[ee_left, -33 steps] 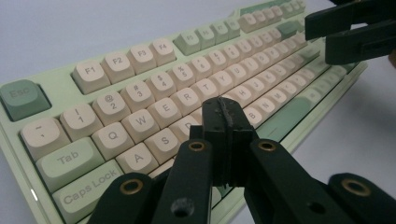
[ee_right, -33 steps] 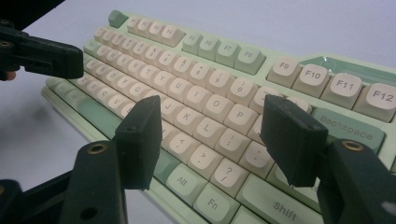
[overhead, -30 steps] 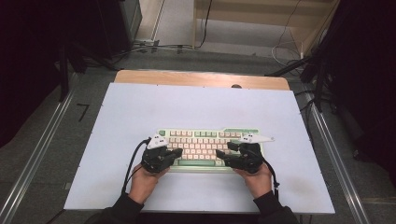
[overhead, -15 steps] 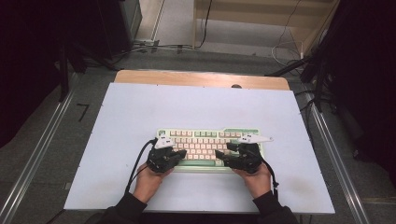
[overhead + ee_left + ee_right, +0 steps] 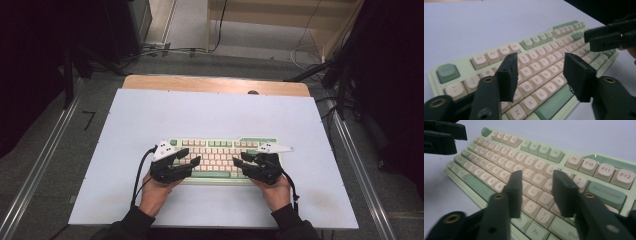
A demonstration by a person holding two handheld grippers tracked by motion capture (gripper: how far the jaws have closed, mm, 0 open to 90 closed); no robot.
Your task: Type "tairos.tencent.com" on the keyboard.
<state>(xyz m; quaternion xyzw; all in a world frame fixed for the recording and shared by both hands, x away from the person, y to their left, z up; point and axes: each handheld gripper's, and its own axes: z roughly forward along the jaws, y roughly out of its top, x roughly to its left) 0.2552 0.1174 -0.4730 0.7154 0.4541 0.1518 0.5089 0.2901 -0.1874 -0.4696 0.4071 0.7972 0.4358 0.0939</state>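
A: What has just changed over the pale green keyboard with cream and green keycaps [image 5: 222, 155]?

B: Both pairs of jaws. The left gripper [image 5: 191, 156] was clenched tight half a second ago; its jaws have just been opening and now stand apart over the left half of the board, with nothing between the pads. In the left gripper view they hang above the letter rows without pressing a key.

A: And the right gripper [image 5: 240, 160]?

B: Its jaws have just been closing, yet they are still parted, released, with nothing pinched. In the right gripper view they hover above the keys on the right half, toward the green Backspace key [image 5: 607, 192].

A: What does that mean for the work?

B: I'd judge it as typing-like poking at keys: each hand seems to be resetting its jaws for the next press. No key looks pushed down now.

A: Where does the keyboard lie?

B: Flat on the white table sheet [image 5: 210, 115], at the near middle, just in front of the person's hands, long edge running left to right.

A: Counts?

B: One keyboard, two grippers, two hands, one sheet over one wooden tabletop [image 5: 215, 84] showing at the far edge.
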